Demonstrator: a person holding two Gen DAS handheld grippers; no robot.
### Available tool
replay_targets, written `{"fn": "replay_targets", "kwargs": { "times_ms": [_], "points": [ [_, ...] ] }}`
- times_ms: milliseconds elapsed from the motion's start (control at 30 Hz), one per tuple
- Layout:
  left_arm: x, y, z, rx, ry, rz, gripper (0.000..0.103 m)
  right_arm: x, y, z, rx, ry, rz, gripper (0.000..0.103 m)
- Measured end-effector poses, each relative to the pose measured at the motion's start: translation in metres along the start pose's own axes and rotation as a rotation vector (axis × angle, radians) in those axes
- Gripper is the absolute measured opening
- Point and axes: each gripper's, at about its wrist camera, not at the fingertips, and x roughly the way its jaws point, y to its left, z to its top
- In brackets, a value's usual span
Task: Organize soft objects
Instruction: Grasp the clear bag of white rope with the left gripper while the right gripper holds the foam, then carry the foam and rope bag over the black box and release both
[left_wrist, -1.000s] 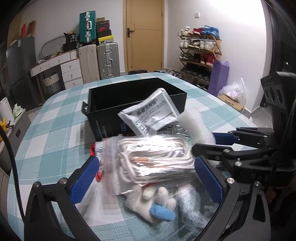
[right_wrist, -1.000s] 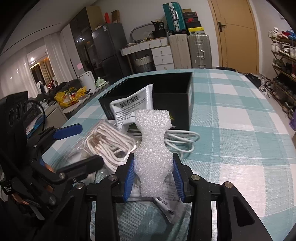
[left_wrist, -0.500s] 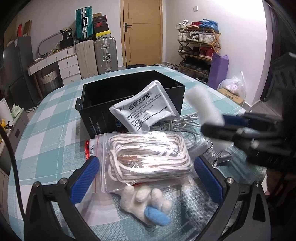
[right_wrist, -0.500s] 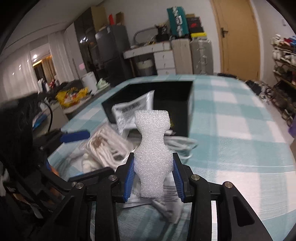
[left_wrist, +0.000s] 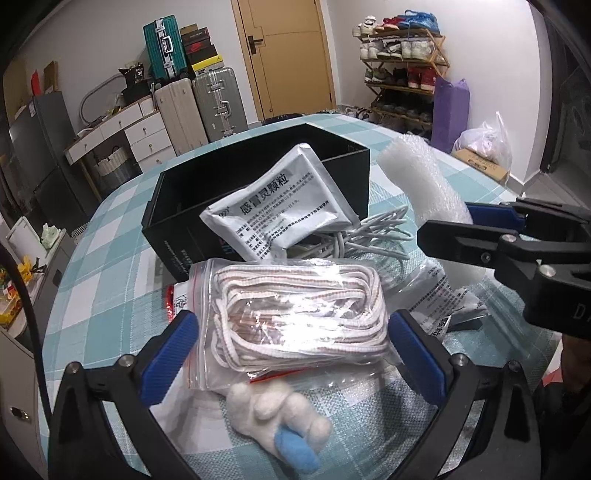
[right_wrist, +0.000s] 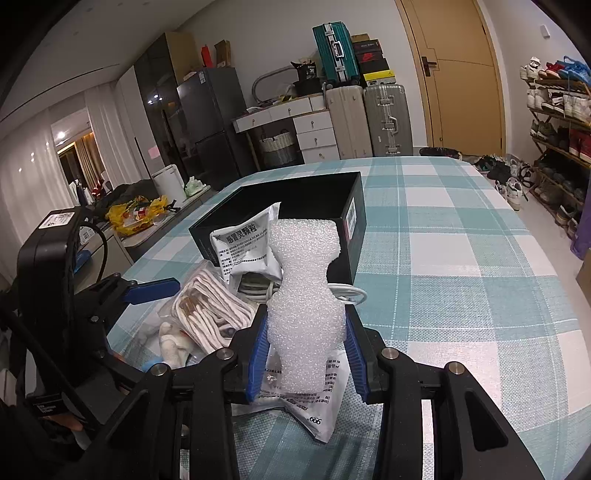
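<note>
- Our right tool (right_wrist: 306, 363) stays clamped on a white foam piece (right_wrist: 304, 295), its blue pads pinching the foam's lower half so the top stands upright in front of the camera.
- Over the last second the foam has lifted away from the pile — in the left view it now hangs above the coiled white cable (left_wrist: 373, 236), close to the black box (left_wrist: 236, 192), so we judge it is on its way into the box.
- Our left tool (left_wrist: 291, 354) is spread wide and grips nothing; its fingers sit either side of a clear zip bag of white cord (left_wrist: 291, 314), as they did a second ago.
- A silver sachet (left_wrist: 277, 214) leans against the box's near wall, partly over the rim.
- A small white plush toy with a blue tip (left_wrist: 280, 410) lies on the checked worktop (right_wrist: 461, 258), just under the cord bag.
- A printed plastic packet (right_wrist: 317, 402) lies flat on the worktop below the foam.
- The box looks empty from the right view — most of the sorting seems yet to be done.
</note>
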Motion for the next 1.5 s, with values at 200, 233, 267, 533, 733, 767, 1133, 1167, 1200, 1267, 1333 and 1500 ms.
{"fn": "replay_targets", "kwargs": {
  "times_ms": [200, 233, 267, 533, 733, 767, 1133, 1167, 1200, 1267, 1333, 1500],
  "points": [
    [0.006, -0.007, 0.003, 0.025, 0.014, 0.012, 0.103, 0.0, -0.001, -0.001, 0.003, 0.002, 0.001, 0.038],
    [0.006, -0.008, 0.002, 0.027, 0.014, 0.011, 0.103, 0.0, -0.001, -0.001, 0.003, 0.002, 0.001, 0.038],
    [0.006, -0.008, 0.001, 0.028, 0.01, 0.009, 0.102, 0.0, -0.001, 0.0, 0.003, 0.002, 0.001, 0.038],
    [-0.005, -0.01, -0.004, 0.047, -0.028, -0.052, 0.081, 0.0, 0.002, -0.001, -0.002, -0.002, 0.001, 0.038],
    [-0.018, 0.003, -0.008, 0.0, -0.068, -0.086, 0.08, -0.002, 0.003, 0.0, -0.002, -0.015, 0.004, 0.038],
    [-0.021, 0.004, -0.008, -0.01, -0.073, -0.091, 0.08, -0.003, 0.003, 0.0, -0.003, -0.018, 0.005, 0.038],
    [-0.055, 0.044, -0.002, -0.125, -0.204, -0.108, 0.08, -0.016, 0.014, 0.006, -0.024, -0.067, 0.022, 0.038],
    [-0.058, 0.046, -0.002, -0.13, -0.211, -0.107, 0.08, -0.018, 0.016, 0.006, -0.025, -0.071, 0.025, 0.038],
    [-0.06, 0.049, -0.002, -0.135, -0.219, -0.103, 0.08, -0.02, 0.018, 0.008, -0.024, -0.076, 0.033, 0.038],
    [-0.066, 0.056, 0.0, -0.145, -0.238, -0.095, 0.08, -0.022, 0.02, 0.011, -0.022, -0.083, 0.042, 0.038],
    [-0.072, 0.065, 0.003, -0.161, -0.259, -0.085, 0.08, -0.026, 0.022, 0.016, -0.023, -0.096, 0.05, 0.038],
    [-0.081, 0.088, 0.014, -0.206, -0.297, -0.066, 0.08, -0.031, 0.028, 0.029, -0.028, -0.118, 0.055, 0.038]
  ]
}}
